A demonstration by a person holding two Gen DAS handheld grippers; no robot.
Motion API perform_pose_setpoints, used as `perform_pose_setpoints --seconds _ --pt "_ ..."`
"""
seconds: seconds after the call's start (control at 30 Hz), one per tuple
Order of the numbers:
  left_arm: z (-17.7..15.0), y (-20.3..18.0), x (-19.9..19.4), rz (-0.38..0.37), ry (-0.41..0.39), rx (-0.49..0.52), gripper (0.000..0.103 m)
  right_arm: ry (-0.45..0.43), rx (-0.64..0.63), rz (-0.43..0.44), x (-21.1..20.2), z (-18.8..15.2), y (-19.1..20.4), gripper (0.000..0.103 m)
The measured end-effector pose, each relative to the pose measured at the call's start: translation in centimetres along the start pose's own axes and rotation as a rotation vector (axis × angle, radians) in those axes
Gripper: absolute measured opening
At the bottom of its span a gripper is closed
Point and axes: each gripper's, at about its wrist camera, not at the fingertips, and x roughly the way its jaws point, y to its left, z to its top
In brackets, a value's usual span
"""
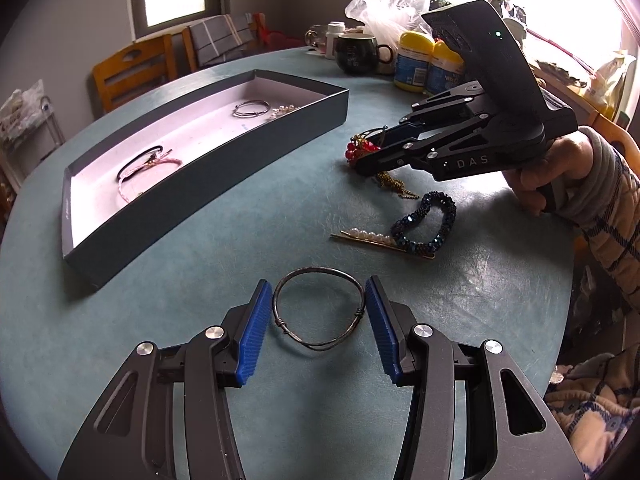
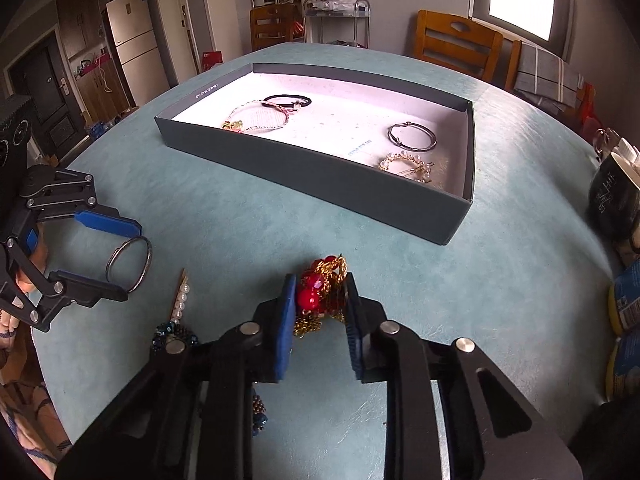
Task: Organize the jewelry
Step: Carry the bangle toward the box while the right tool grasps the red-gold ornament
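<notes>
A dark box lid [image 1: 208,168] [image 2: 320,184] with a white floor holds a black hair tie, a pink bracelet [image 2: 260,118], a metal bangle [image 2: 412,137] and a pearl clip [image 2: 406,166]. My left gripper [image 1: 319,308] [image 2: 120,256] is open, its blue pads on either side of a thin metal bangle [image 1: 319,308] [image 2: 129,264] lying on the table. My right gripper [image 2: 318,300] [image 1: 366,152] is shut on a red bead and gold chain piece [image 2: 320,292] [image 1: 360,148]. A pearl hairpin [image 1: 372,237] [image 2: 180,300] and a dark blue beaded bracelet [image 1: 428,220] lie between them.
The round table has a teal cover [image 1: 280,240]. At its far side stand a dark mug [image 1: 356,53] [image 2: 614,196], yellow-lidded jars [image 1: 414,62], a plastic bag [image 1: 384,4] and bottles. Wooden chairs [image 2: 456,44] stand around the table.
</notes>
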Motion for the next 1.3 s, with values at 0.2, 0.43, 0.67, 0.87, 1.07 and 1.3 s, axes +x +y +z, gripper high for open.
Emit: perform_pose_setpoints --seconds 0.2,0.43,0.67,0.87,1.07,1.3 --pt "0.0 0.1 -0.3 0.006 -0.015 -0.001 0.051 -0.034 0.02 -0.007 -1.0 -0.3 -0.1 0.02" --pt "0.3 0.7 -1.5 0.032 -0.051 -0.019 0.051 -0.123 0.07 -0.009 -3.6 0.1 -0.9 0.019" --pt "1.3 1.4 -2.6 0.069 -0.083 -0.016 0.051 -0.217 0.107 -0.013 -6.6 0.9 -1.9 0.019" --pt "3.1 2.8 -3.7 0.11 -0.114 -0.02 0.051 -0.26 0.105 -0.033 -8.2 1.7 -2.1 0.019" --pt "5.6 4.6 -3.8 0.158 -0.144 -0.026 0.051 -0.286 0.099 -0.034 -8.6 2.9 -2.2 0.019" --pt "8.1 8.2 -3.9 0.193 -0.168 -0.072 0.051 -0.336 0.069 -0.019 -8.9 6.1 -1.4 0.019"
